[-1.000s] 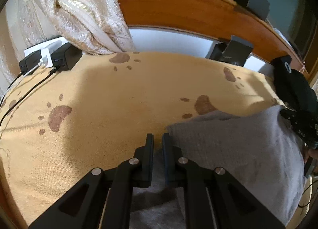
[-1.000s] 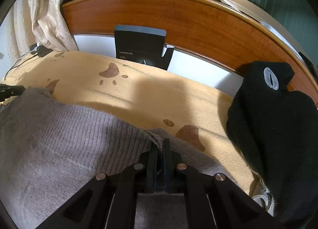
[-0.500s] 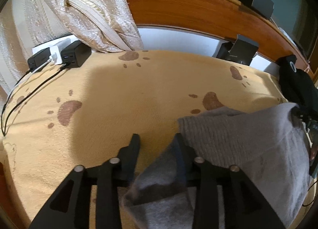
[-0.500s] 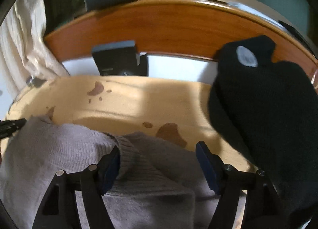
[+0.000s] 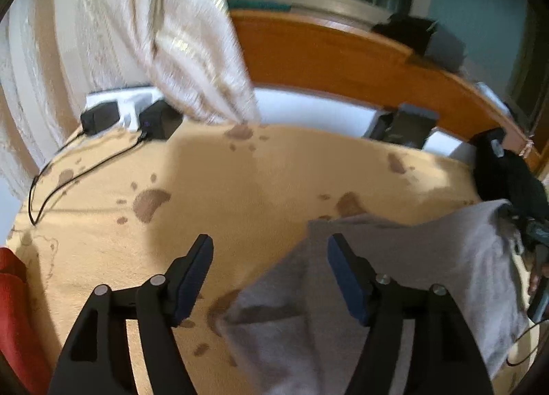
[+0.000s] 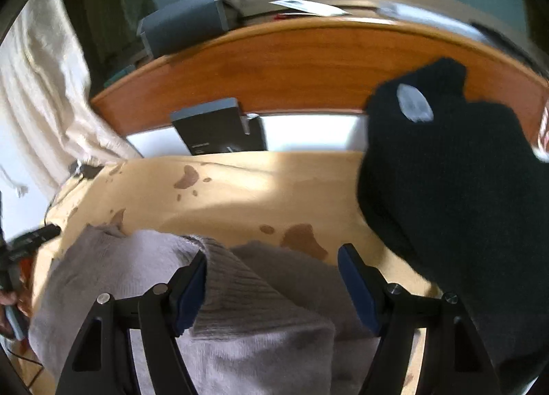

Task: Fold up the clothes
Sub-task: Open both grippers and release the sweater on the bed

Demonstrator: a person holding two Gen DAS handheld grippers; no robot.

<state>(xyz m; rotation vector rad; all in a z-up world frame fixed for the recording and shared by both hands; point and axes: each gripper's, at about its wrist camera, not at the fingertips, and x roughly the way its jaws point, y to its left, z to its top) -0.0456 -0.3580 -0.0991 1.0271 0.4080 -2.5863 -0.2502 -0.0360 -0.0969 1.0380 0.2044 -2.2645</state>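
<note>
A grey knit sweater (image 5: pixel 394 278) lies folded on a tan blanket with brown paw prints (image 5: pixel 260 182). My left gripper (image 5: pixel 269 273) is open above its left corner, holding nothing; the cloth lies loose below the jaws. In the right wrist view the sweater (image 6: pixel 247 299) shows its ribbed edge between the jaws of my right gripper (image 6: pixel 272 283), which is open and empty above it. The left gripper also shows at the far left of the right wrist view (image 6: pixel 31 240), and the right gripper at the right edge of the left wrist view (image 5: pixel 535 251).
A black garment (image 6: pixel 456 196) lies on the blanket's right side. A wooden headboard (image 6: pixel 308 66) runs along the back with a dark box (image 6: pixel 219 131) against it. Chargers and cables (image 5: pixel 130 120) sit far left under a cream curtain (image 5: pixel 164 35). Red cloth (image 5: pixel 13 309) lies at the near left.
Both grippers were shut on the grey sweater one second ago. Both have opened wide and let the cloth go, and both have lifted and pulled back a little.
</note>
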